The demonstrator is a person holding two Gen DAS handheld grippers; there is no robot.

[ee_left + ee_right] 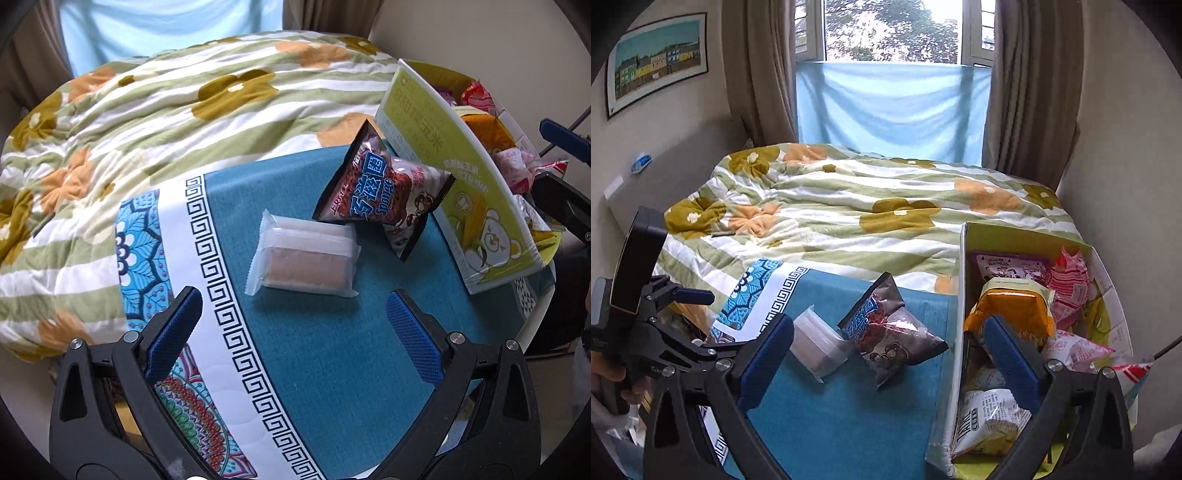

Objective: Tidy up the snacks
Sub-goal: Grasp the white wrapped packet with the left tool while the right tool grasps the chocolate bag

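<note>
A cake in a frosted white wrapper lies on the teal cloth. A dark "Sponge" snack bag lies beside it, leaning on a green and white cardboard box that holds several snack packs. My left gripper is open and empty, just short of the white cake. In the right wrist view the white cake, the dark bag and the box with an orange pack show. My right gripper is open and empty, straddling the box's near wall. The left gripper shows at the left.
A rumpled floral quilt covers the bed behind the teal cloth. Curtains and a window stand beyond it. The cloth's patterned white border runs along the left side.
</note>
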